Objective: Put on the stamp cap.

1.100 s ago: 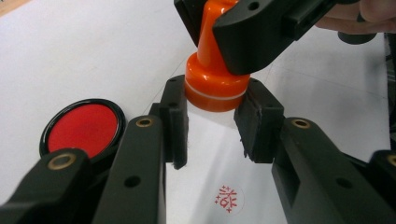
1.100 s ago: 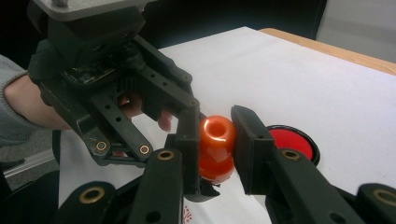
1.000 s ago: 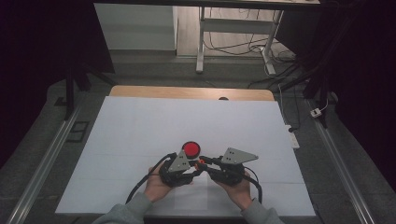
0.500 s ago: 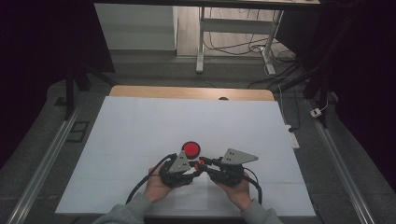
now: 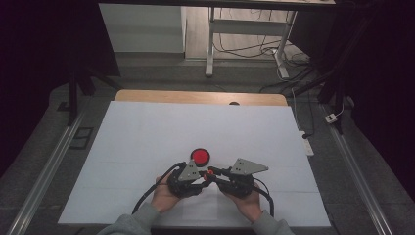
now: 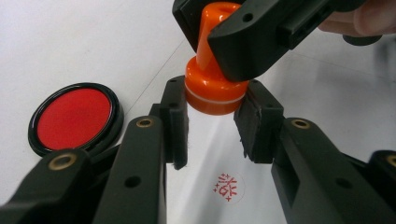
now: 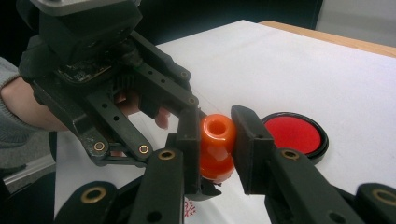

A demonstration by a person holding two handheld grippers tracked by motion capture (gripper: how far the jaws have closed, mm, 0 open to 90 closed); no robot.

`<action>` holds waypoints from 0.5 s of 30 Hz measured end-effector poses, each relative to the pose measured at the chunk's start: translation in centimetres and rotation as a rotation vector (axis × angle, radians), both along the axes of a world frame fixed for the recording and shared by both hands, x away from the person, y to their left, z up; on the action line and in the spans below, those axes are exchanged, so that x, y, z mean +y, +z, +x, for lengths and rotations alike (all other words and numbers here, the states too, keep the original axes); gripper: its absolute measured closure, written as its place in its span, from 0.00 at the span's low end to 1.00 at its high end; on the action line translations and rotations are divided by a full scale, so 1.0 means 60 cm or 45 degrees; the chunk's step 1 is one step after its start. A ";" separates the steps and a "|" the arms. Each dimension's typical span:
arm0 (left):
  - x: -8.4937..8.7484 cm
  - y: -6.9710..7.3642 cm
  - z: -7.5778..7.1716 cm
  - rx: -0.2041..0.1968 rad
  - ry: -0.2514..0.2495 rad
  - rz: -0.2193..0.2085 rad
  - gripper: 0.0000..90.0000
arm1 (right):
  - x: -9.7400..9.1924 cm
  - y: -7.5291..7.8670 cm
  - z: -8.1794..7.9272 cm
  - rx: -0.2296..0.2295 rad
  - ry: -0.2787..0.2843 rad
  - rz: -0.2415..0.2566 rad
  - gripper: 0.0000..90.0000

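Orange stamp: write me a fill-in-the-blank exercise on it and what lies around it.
1. The right hand-held gripper is shut on the stamp's ____.
2. The left hand-held gripper clamps the orange stamp at its wide ____.
3. The round ink pad holds ____ ink.
4. On the white sheet below the stamp sits a red ____.

Missing words: handle; base; red; imprint

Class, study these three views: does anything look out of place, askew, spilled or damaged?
Nothing stands out. The orange stamp is held off the white sheet by both grippers, left at its base and right on its handle. The red ink pad lies flat nearby, and a clean red print marks the sheet, unsmeared.
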State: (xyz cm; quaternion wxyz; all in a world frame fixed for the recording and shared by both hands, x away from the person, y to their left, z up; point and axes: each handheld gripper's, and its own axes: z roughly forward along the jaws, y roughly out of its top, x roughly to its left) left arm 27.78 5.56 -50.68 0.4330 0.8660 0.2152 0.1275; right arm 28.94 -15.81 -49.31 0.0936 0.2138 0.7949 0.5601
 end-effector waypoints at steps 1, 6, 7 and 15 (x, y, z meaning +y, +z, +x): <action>0.000 0.000 0.001 0.006 0.001 -0.002 0.73 | 0.000 0.000 0.000 0.001 -0.001 0.004 0.81; 0.001 -0.001 0.001 0.010 0.000 0.007 0.73 | 0.000 -0.005 0.001 0.019 -0.008 0.024 0.81; 0.001 -0.001 0.001 0.011 -0.001 0.007 0.73 | 0.000 -0.005 0.001 0.019 -0.007 0.022 0.81; 0.003 0.001 -0.001 0.004 -0.009 0.016 0.73 | 0.001 -0.006 0.000 0.025 0.000 0.034 0.81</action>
